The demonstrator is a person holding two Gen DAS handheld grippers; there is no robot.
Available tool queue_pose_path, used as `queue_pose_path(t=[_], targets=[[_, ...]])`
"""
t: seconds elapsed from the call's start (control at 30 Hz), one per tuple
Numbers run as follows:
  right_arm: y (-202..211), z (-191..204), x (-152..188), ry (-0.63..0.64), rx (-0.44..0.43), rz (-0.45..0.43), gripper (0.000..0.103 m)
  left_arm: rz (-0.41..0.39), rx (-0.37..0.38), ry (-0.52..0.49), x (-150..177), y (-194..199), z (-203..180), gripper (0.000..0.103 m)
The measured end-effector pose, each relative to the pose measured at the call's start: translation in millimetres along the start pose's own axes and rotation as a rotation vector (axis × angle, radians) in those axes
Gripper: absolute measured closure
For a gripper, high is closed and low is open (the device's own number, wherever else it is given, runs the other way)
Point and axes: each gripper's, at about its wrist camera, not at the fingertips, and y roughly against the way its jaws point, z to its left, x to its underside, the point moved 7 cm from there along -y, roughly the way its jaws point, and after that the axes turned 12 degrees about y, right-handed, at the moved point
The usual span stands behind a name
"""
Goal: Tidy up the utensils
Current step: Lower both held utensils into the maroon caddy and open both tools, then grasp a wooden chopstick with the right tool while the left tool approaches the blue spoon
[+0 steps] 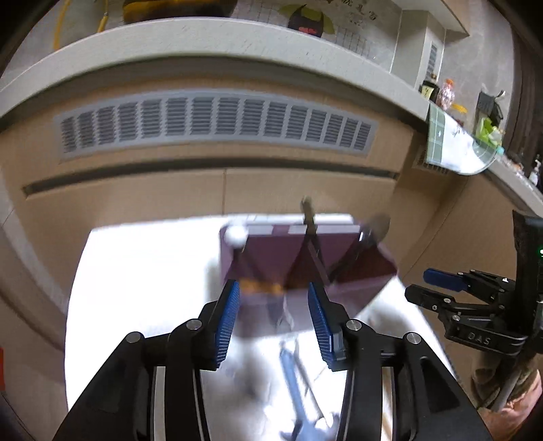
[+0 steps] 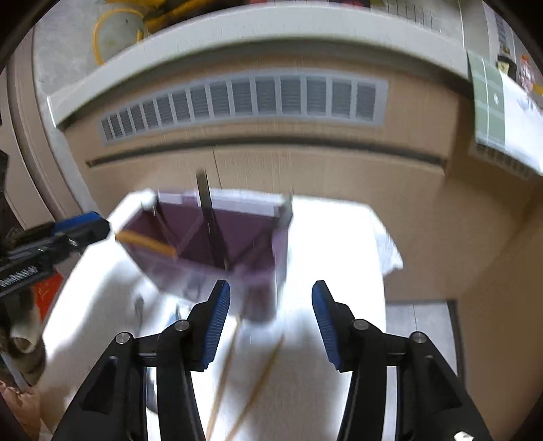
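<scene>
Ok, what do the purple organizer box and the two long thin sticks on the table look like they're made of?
The purple organizer box looks like translucent plastic: its dividers show through the tinted, smooth walls. The thin sticks look like bamboo or light wood chopsticks, being pale tan and matte, though motion blur leaves that open.

Left gripper (image 1: 274,319), fingers apart, faces a blurred, seemingly purple organizer (image 1: 305,261).

Grey vent grille (image 1: 217,123) in wooden cabinet front, pale countertop (image 1: 203,40) above, yellow hose (image 2: 112,30)
</scene>
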Motion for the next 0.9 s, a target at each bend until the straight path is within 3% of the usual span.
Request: queue_pose_path(t=[0.23,0.33,0.53,0.57,0.63,0.9], targets=[[-33.1,17.3,48.0,-0.081,-0.082,0.105,0.055,0.093,-0.089,0.038,75.3,4.3,29.7,0.050],[-45.1,40.5,53.7,-0.031,-0.108,0.131,0.060,0.146,-0.097,0.068,104.0,3.6,39.9,0.050],[-67.8,63.7,60.8,0.046,-0.076,0.182,0.070,0.202,-0.065,0.100,140.1,11.0,41.7,0.050],[-68.6,63.4,61.9,0.043,-0.073,0.181,0.074,0.205,-0.058,0.098,141.7,12.4,39.5,0.050],[-66.4,63.2,62.4,0.048,-0.074,0.176,0.096,0.215,-0.041,0.088,147.8,14.8,33.0,0.049],[-12.0,45.1,64.3,-0.023,-0.135,0.066,0.098,0.226,-0.005,0.031,156.1,14.5,2.0,0.047]])
